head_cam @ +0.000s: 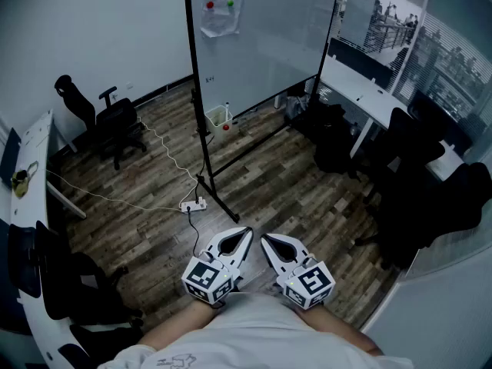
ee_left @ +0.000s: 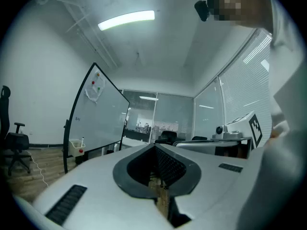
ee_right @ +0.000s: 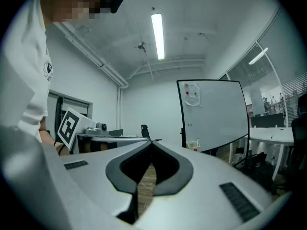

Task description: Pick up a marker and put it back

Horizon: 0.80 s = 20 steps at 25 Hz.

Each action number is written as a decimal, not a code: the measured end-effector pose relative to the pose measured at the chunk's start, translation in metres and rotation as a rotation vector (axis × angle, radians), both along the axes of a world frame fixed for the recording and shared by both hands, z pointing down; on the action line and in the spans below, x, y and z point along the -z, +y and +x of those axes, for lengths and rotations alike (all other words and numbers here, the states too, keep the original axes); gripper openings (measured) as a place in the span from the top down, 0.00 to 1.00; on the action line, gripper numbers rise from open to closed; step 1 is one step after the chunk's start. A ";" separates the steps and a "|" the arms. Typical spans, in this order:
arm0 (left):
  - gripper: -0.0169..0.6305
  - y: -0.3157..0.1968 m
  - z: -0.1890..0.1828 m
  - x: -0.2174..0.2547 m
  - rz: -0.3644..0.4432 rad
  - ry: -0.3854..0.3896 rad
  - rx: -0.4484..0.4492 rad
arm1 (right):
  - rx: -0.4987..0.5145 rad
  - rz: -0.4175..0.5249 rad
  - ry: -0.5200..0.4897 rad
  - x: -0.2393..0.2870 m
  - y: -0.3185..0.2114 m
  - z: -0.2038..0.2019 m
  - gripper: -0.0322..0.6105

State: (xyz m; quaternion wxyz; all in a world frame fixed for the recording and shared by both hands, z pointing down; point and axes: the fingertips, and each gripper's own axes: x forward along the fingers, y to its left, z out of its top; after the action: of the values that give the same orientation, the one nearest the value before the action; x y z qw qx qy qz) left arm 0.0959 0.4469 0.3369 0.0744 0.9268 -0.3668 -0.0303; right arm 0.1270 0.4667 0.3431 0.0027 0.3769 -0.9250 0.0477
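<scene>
Head view looks down on the left gripper (head_cam: 244, 234) and right gripper (head_cam: 266, 240), side by side over the wood-plank floor (head_cam: 146, 221), close to the person's body. Both point at the tall white whiteboard on a black stand (head_cam: 261, 37). Each gripper view shows its own jaws pressed together with nothing between them. The gripper views alone make out a thin marker (ee_left: 82, 140) (ee_right: 197, 142). It stands upright in the small white basket (head_cam: 217, 117) at the board's lower left corner, well apart from both grippers.
</scene>
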 end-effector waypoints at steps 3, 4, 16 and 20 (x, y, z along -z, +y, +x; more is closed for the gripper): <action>0.97 0.001 0.002 0.001 0.000 0.005 -0.003 | 0.007 -0.009 -0.007 -0.001 0.001 0.000 0.93; 0.97 0.001 0.002 0.001 -0.001 0.005 -0.004 | 0.010 -0.011 -0.009 -0.001 0.001 -0.001 0.93; 0.97 -0.020 -0.024 -0.006 -0.023 0.002 0.025 | 0.041 -0.036 -0.047 -0.005 -0.025 -0.024 0.93; 0.97 -0.043 -0.038 -0.008 -0.029 0.008 0.038 | 0.041 -0.046 -0.048 -0.006 -0.049 -0.035 0.93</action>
State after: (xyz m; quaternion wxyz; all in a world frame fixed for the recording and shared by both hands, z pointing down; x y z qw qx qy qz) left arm 0.0576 0.4035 0.3452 0.0889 0.9183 -0.3846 -0.0299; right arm 0.0921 0.4181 0.3494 -0.0096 0.3565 -0.9310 0.0780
